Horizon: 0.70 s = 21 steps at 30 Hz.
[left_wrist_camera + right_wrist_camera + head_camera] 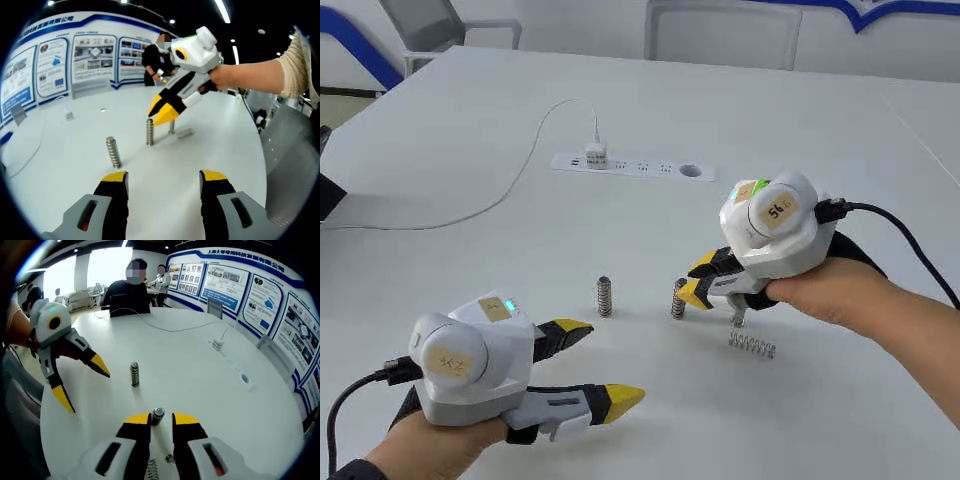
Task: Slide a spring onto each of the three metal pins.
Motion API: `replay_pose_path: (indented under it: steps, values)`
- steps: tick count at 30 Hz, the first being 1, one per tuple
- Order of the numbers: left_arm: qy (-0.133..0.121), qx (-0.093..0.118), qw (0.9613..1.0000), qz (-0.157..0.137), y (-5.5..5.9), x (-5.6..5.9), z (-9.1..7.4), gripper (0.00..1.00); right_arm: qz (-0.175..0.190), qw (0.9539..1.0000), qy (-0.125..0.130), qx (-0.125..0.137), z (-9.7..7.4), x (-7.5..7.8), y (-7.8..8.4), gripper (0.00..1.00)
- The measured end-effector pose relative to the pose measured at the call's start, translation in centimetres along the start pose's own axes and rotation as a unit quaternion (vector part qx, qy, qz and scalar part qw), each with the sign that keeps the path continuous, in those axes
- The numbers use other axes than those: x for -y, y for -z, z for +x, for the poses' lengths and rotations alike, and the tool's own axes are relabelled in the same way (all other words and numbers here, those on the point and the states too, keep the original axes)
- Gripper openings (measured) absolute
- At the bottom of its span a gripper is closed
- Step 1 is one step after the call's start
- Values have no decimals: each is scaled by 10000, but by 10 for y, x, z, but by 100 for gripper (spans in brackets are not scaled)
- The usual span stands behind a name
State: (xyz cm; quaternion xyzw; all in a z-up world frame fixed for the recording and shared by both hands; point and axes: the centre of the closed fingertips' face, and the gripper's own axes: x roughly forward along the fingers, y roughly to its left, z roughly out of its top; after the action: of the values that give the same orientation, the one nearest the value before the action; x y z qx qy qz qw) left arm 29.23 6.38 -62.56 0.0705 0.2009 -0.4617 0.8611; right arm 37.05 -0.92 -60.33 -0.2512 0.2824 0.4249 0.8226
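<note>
Two short metal pins stand on the white table, each wearing a spring: one (605,296) (113,151) (134,374) and one (678,299) (149,132) (158,415). A third, bare pin (738,320) (171,126) (170,458) stands under my right gripper, with a loose spring (752,346) (185,133) lying beside it. My right gripper (699,278) (161,419) is narrowly open, its tips just at the top of the second sprung pin, apparently without squeezing it. My left gripper (602,366) (164,176) is wide open and holds nothing, low at the near left.
A white power strip (630,165) (227,357) with a plugged charger and a cable lies farther back on the table (470,150). Chairs stand at the far edge. People stand by the wall boards in the gripper views.
</note>
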Motion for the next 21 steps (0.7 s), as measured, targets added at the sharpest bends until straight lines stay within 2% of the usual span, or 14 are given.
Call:
replay_pose_path:
  steps: [15,18,21]
  values:
    - [-40,20,10000,-13,0,-2,-1,58,-22,9997,179,146,-37,-2,12,18]
    - [-58,22,10000,-13,0,-3,-2,57,36,9997,197,168,-43,-2,17,18]
    - [-72,37,10000,-18,-1,-3,-2,57,108,9996,243,97,-47,1,30,18]
